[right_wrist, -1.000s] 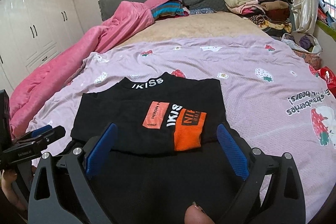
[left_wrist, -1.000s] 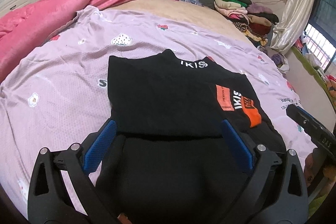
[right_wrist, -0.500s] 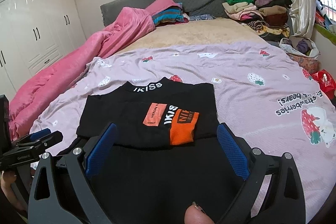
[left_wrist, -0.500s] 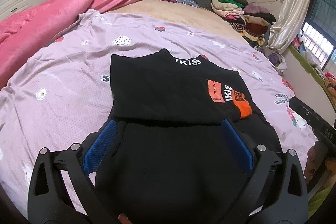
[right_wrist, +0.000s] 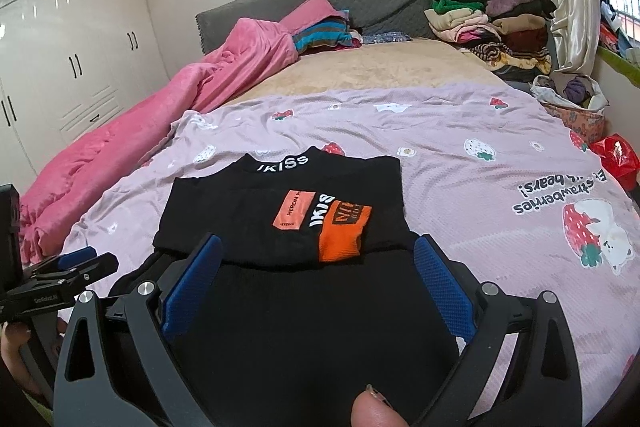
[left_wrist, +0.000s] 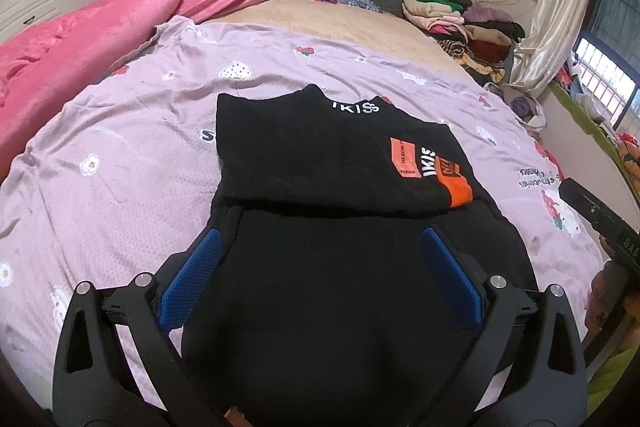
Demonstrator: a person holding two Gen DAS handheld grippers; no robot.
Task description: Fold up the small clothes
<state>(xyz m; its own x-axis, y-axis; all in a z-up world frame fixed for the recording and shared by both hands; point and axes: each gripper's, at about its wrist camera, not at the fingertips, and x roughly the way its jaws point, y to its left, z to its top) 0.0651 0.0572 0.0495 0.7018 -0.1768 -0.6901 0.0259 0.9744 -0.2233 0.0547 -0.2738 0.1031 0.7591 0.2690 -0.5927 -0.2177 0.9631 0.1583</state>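
Broadly, the lilac bedspread (right_wrist: 460,131) carries the black top (left_wrist: 332,163) near its front edge, sleeves already turned in and the lower half hanging toward the bed's edge. Both the left gripper (left_wrist: 320,275) and right gripper (right_wrist: 316,279) hover wide apart, holding nothing. I'd pinch the two hem corners evenly, then carry them up to the collar (right_wrist: 282,159) together, keeping the crease straight.
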